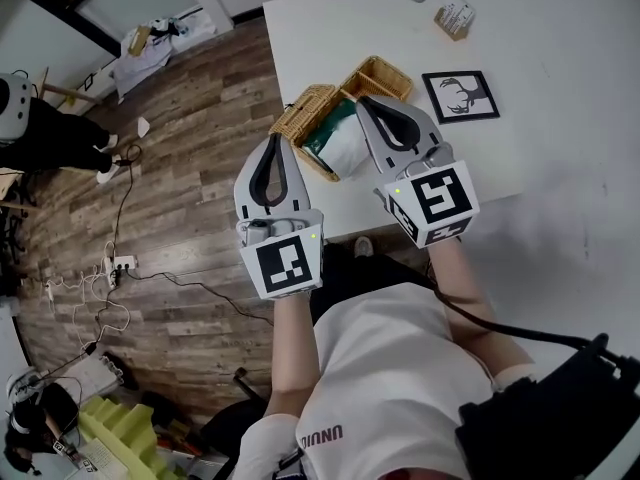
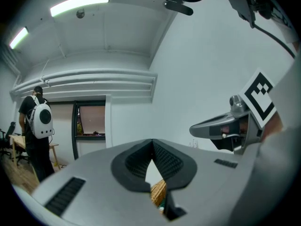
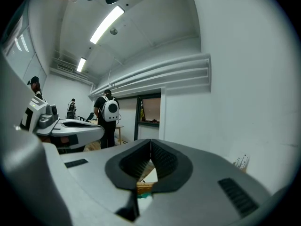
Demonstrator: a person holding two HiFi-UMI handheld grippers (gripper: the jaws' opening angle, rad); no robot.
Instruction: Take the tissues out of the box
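Both held up side by side near table (image 1: 560, 118) edge: left gripper (image 1: 272, 146), right gripper (image 1: 366, 103), jaws pressed together, empty. Green/white tissues (image 1: 335, 140) in wicker box (image 1: 305, 108) under right tips. Shirt (image 1: 390, 368) print poss. "UNN".

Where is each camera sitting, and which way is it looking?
Head view: on the person's head, facing steeply down at table, wicker basket, left gripper, right gripper; forearms, shirt show.
Left gripper view: on the left gripper, facing along its shut jaws at wall and ceiling; right gripper at right.
Right gripper view: on the right gripper, along its shut jaws into the room; left gripper at left.
Shared: both gripper views glimpse the wicker basket below the jaws.
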